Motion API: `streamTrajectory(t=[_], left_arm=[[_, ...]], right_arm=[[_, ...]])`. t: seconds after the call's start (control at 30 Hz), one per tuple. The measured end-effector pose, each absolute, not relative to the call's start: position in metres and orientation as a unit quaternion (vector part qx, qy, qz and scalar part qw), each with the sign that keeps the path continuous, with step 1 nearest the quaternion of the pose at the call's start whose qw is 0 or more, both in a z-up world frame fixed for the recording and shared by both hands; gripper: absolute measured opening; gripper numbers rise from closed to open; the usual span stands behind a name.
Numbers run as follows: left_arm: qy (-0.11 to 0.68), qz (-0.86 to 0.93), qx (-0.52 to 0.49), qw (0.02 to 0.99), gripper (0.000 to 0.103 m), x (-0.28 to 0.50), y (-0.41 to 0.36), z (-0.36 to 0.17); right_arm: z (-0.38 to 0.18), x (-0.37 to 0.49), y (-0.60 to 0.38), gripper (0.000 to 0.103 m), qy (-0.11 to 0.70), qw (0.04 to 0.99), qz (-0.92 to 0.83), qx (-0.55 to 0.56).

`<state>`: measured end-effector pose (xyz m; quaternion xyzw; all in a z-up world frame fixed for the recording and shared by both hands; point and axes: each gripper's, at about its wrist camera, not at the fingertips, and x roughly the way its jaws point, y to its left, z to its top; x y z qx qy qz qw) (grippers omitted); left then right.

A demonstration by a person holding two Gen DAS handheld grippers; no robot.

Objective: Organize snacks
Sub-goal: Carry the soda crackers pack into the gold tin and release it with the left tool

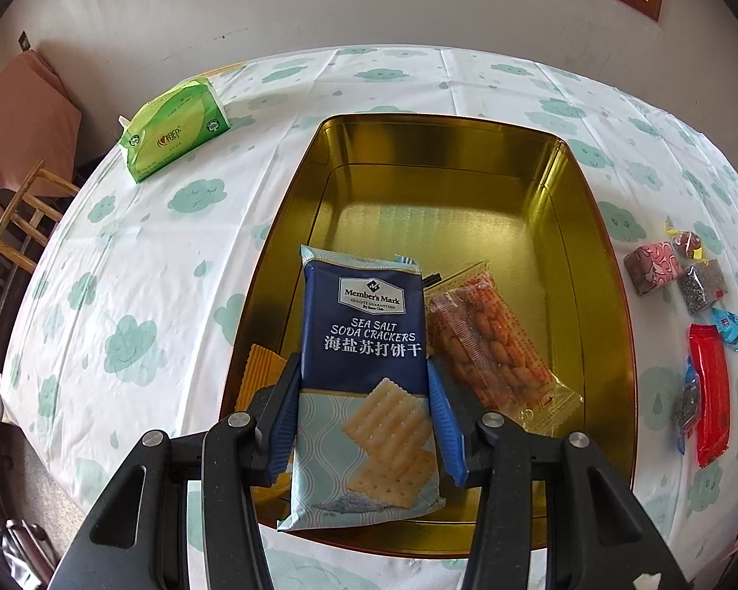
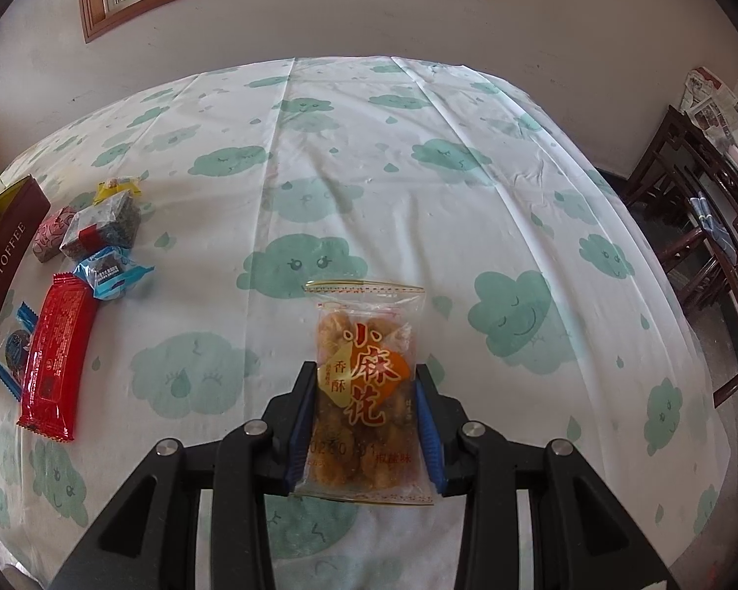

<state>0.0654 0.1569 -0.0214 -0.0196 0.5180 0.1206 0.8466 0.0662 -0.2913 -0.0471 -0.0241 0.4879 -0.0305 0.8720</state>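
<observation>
My left gripper (image 1: pixel 364 373) is shut on a blue soda cracker pack (image 1: pixel 364 344) and holds it over the near end of the open gold tin (image 1: pixel 590 226). A clear pack of orange twists (image 1: pixel 492 344) and a yellow packet (image 1: pixel 258 368) lie in the tin. My right gripper (image 2: pixel 364 383) is shut on a clear fried twist pack (image 2: pixel 366 383) above the tablecloth. The tin's brown wall (image 2: pixel 5 265) shows at the far left of the right wrist view.
Several loose snacks lie right of the tin: a red bar (image 1: pixel 711 393) (image 2: pixel 56 349), a pink square (image 1: pixel 649 265), blue candies (image 2: pixel 113 270) and dark packets (image 2: pixel 103 226). A green tissue pack (image 1: pixel 177 128) sits at the table's far left. Chairs (image 2: pixel 703 226) stand beside the table.
</observation>
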Motion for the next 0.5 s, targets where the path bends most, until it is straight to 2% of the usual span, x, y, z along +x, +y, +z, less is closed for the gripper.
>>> streamTrajectory(t=[0.37,0.43,0.5], left_arm=[[0.521,0.109,-0.016,0.847,0.052,0.0662,0.1546,-0.0213],[0.52,0.111,-0.014,0.847,0.059,0.0664,0.1542,-0.0205],[0.519,0.117,-0.013,0.847,0.061,0.0655,0.1549,-0.0195]], right_arm=[[-0.0475,0.0679,-0.2923,0.038,0.49,0.871,-0.032,-0.028],[-0.0479,0.0676,-0.2919,0.038,0.49,0.87,-0.034,-0.03],[-0.0481,0.0673,-0.2908,0.038,0.49,0.87,-0.037,-0.034]])
